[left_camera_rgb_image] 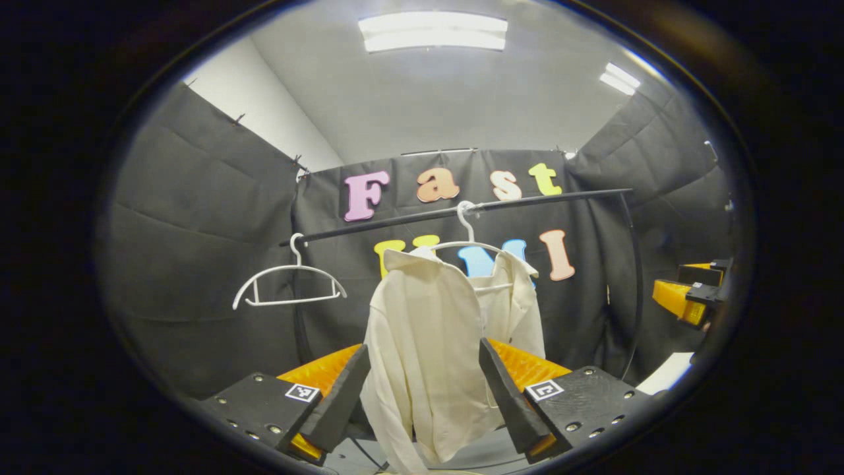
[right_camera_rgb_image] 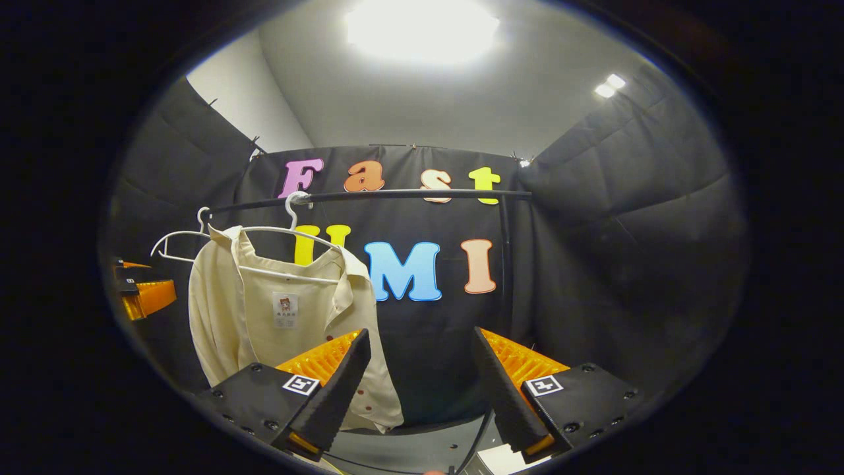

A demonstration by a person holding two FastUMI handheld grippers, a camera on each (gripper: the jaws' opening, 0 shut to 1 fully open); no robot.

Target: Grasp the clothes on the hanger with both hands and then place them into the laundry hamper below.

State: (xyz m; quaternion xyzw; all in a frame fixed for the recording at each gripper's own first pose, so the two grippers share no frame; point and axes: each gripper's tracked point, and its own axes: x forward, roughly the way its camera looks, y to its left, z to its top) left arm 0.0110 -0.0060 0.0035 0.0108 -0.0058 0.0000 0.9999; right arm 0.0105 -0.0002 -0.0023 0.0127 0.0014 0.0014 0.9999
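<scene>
Shirt [left_camera_rgb_image: 432, 336], cream-coloured and long-sleeved, hung from a white hanger [left_camera_rgb_image: 469, 243] on the black rail [left_camera_rgb_image: 455, 212], sitting just below centre of the left gripper view. It draped down between the two dark fingers of the left gripper [left_camera_rgb_image: 425, 389], which stood spread wide apart with nothing pressed between them; the cloth appeared framed by the fingers, but whether either finger touched it could not be told. One sleeve trailed to the bottom edge of the frame.

In the right gripper view the shirt [right_camera_rgb_image: 283, 316] lay in the left half of the frame, its open collar and an inside label facing the camera, with small red buttons along the lower hem. The right gripper [right_camera_rgb_image: 422, 382] was also spread open and empty, its gap aimed at the dark wall to the right of the garment; only its left finger overlapped the shirt's lower edge in the picture, apparently in front of it and apart.

A second white hanger [left_camera_rgb_image: 289, 284], bare, hung on the same rail at middle left of the left gripper view. The rail bent down into a black upright [left_camera_rgb_image: 636, 290] at right. At the far right edge of that view an orange and black part of the other gripper showed, and ceiling lights [left_camera_rgb_image: 432, 31] glowed along the top
</scene>
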